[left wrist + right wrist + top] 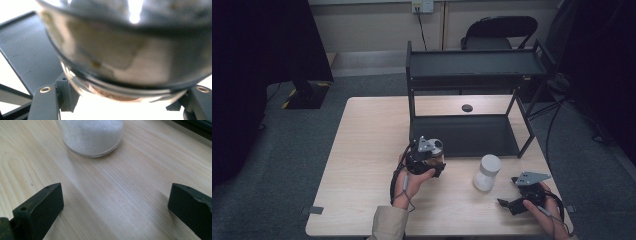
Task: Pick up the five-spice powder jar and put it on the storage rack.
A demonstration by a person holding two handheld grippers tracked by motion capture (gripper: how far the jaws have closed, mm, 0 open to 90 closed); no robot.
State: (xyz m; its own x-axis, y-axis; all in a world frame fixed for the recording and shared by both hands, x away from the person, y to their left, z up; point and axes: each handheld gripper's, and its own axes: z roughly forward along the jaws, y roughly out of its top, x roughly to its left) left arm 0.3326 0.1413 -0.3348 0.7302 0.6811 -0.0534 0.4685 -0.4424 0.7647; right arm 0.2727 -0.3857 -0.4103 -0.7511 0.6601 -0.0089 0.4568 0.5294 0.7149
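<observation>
Left gripper view: we see the left gripper (120, 100) with jaws clamped on a round glass jar (120, 57), the black shelf (27, 52) just behind it. The right gripper (115, 212) has its jaws spread wide and empty, bare table (120, 192) between them, the white-filled jar (92, 137) just ahead, apart.

The pale wooden counter (120, 195) shows fine grain and a smooth, faintly satin finish. The clear glass jar of white grainy powder (92, 137) looks glossy. The black two-tier rack (462, 135) has a matt, smooth shelf. The round glossy jar (120, 55), reflective and smooth, sits between matt black plastic jaws of the left gripper (120, 100).
</observation>
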